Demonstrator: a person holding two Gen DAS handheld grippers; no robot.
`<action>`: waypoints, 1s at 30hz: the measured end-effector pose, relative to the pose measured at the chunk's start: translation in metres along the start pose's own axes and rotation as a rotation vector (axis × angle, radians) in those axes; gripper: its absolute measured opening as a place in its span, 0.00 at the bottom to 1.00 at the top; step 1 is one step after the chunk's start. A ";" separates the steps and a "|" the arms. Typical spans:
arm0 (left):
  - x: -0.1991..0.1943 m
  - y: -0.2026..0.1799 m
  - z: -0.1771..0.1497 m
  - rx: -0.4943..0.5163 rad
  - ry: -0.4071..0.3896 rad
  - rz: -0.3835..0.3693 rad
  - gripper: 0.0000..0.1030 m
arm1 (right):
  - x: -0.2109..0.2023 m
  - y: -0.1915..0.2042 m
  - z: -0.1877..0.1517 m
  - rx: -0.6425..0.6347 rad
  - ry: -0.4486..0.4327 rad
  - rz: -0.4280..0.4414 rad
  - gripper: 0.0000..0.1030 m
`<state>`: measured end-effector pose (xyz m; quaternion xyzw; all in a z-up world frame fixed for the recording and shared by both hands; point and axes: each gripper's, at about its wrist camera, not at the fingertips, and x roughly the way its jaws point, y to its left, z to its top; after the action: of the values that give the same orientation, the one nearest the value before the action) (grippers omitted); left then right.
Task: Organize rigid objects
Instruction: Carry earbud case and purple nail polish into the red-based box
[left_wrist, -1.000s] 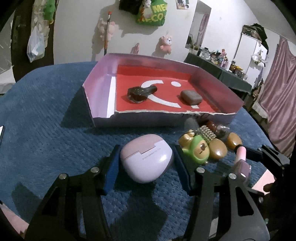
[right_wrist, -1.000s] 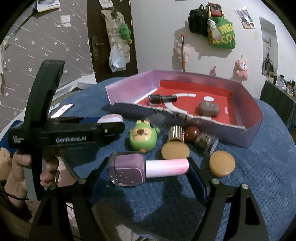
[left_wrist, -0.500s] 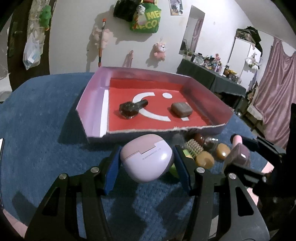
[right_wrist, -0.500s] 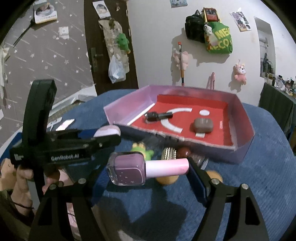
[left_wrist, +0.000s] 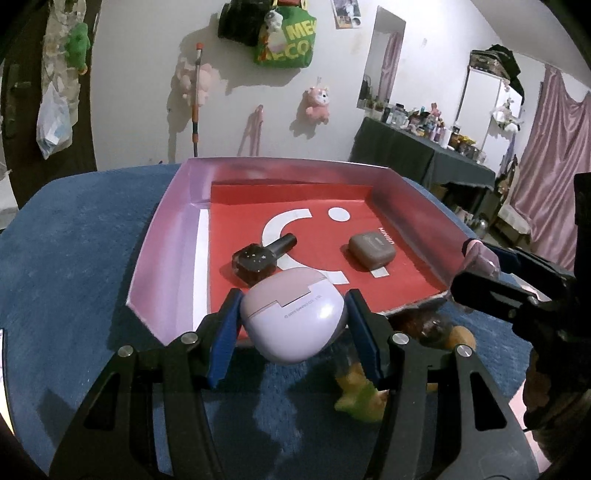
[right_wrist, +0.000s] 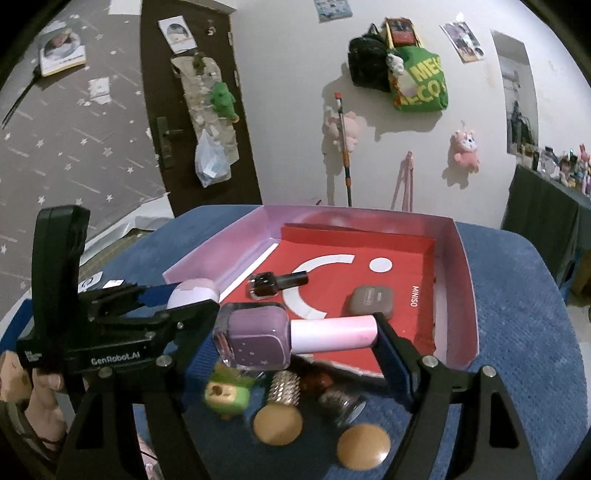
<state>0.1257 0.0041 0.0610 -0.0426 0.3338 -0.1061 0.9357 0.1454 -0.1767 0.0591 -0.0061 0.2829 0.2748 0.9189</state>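
My left gripper (left_wrist: 291, 325) is shut on a lilac earbud case (left_wrist: 293, 314), held in the air over the near wall of the pink box (left_wrist: 166, 254). My right gripper (right_wrist: 291, 338) is shut on a purple nail polish bottle with a pink cap (right_wrist: 258, 339), lying crosswise between its pads, just in front of the box (right_wrist: 467, 295). On the box's red floor lie a black nail polish bottle (left_wrist: 258, 258) and a brown earbud case (left_wrist: 371, 249). The right gripper (left_wrist: 480, 275) also shows at the right of the left wrist view.
On the blue tablecloth (right_wrist: 517, 332) in front of the box lie a green bear figure (right_wrist: 227, 391), a studded gold cylinder (right_wrist: 284, 387), two round brown lids (right_wrist: 364, 445), a small jar (right_wrist: 340, 400) and a dark reddish ball (right_wrist: 316, 380). A person's hand (right_wrist: 40, 387) holds the left gripper.
Both grippers have risen and moved towards the box with their objects still held. The loose items on the cloth now sit lower in both views.
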 end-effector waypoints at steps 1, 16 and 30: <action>0.003 0.000 0.001 0.001 0.005 0.004 0.52 | 0.004 -0.003 0.001 0.009 0.007 0.000 0.78; 0.047 0.011 0.006 -0.021 0.124 -0.017 0.52 | 0.060 -0.031 0.005 0.088 0.189 -0.029 0.78; 0.067 0.019 0.007 -0.038 0.170 -0.013 0.52 | 0.096 -0.036 -0.001 0.083 0.310 -0.063 0.78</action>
<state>0.1843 0.0077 0.0224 -0.0531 0.4136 -0.1089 0.9024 0.2298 -0.1594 0.0028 -0.0192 0.4320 0.2298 0.8719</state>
